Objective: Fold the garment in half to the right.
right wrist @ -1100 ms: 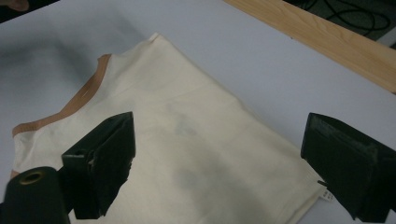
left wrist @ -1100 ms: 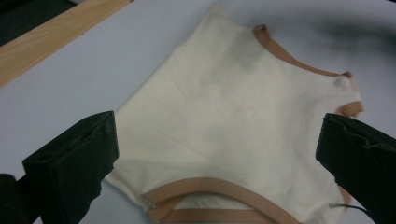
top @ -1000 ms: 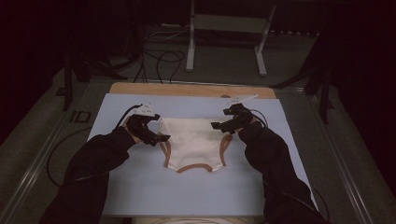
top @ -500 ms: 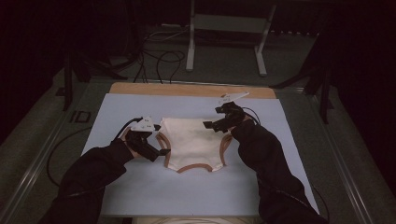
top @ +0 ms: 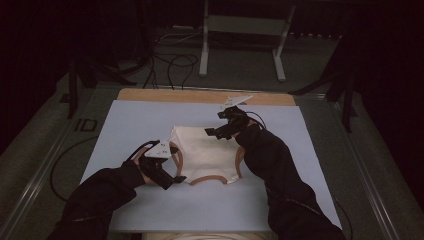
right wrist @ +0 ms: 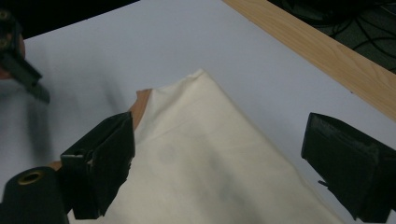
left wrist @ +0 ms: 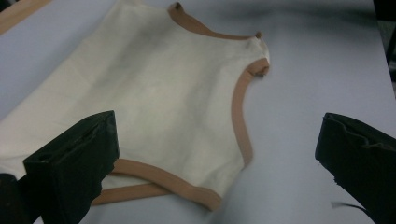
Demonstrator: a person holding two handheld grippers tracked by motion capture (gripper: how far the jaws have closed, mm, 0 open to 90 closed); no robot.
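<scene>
Both grippers have let go of the garment since a second ago: the left gripper (top: 172, 181) has slid down toward the near-left corner of the cloth, and the right gripper (top: 214, 132) has drawn back over its far edge. The cream garment (top: 205, 152) with tan trim lies flat near the middle of the pale blue mat (top: 125, 125), which covers the wooden table (top: 150, 95).

From the left gripper view, the jaws of the left gripper (left wrist: 217, 154) stand wide apart — one hangs over the tan-edged corner of the garment (left wrist: 154, 102), the other over bare mat (left wrist: 317, 70). Nothing sits between them.

From the right gripper view, the right gripper (right wrist: 219, 158) is spread as well, with the garment's (right wrist: 210, 168) folded far corner lying between and below its jaws — whether either jaw touches the cloth I cannot tell. The table's wooden edge (right wrist: 327, 56) runs just beyond the mat (right wrist: 140, 46).
</scene>
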